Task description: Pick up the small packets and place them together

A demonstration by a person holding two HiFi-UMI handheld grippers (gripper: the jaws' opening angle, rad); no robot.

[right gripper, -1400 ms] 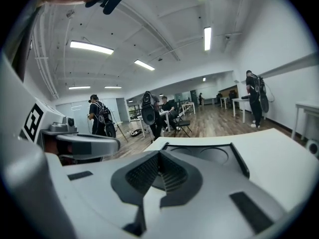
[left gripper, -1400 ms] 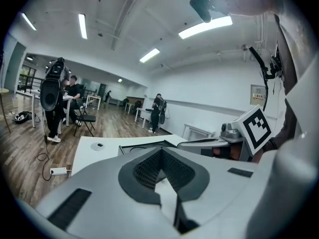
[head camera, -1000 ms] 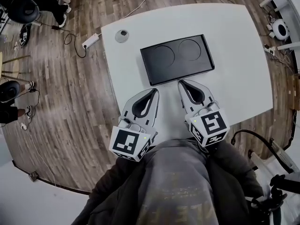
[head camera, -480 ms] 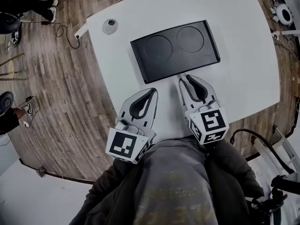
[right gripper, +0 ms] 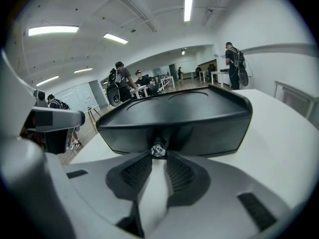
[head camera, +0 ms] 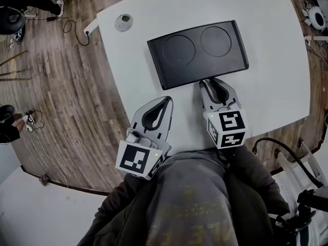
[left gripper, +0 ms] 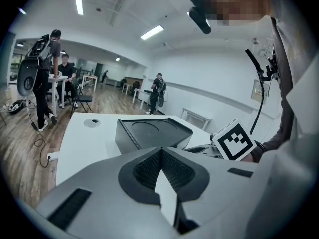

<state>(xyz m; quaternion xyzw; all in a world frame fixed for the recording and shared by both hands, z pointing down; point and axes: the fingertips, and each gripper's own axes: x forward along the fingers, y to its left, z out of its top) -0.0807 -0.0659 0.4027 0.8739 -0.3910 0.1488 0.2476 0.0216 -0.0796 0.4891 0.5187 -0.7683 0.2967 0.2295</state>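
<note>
No small packets show in any view. A black tray (head camera: 197, 53) with two round hollows lies on the white table (head camera: 271, 45). My right gripper (head camera: 214, 82) rests at the tray's near edge. Its jaws have just been opening and stand a little apart. In the right gripper view (right gripper: 158, 157) bare table shows between the pads. A tiny shiny bit (right gripper: 158, 149) sits just ahead of the tips against the tray's wall (right gripper: 174, 126); I cannot tell what it is. My left gripper (head camera: 165, 102) is shut and empty, short of the tray (left gripper: 149, 132), its tips (left gripper: 160, 150) together.
A round grey grommet (head camera: 123, 21) sits in the table's far left corner. A power strip (head camera: 91, 29) and cable lie on the wood floor beside it. The table's near edge runs just behind both grippers. Several people stand far off in the room (left gripper: 47, 78).
My right gripper has moved forward to the tray's near edge and its jaws have parted slightly. The left gripper has kept its place in the picture.
</note>
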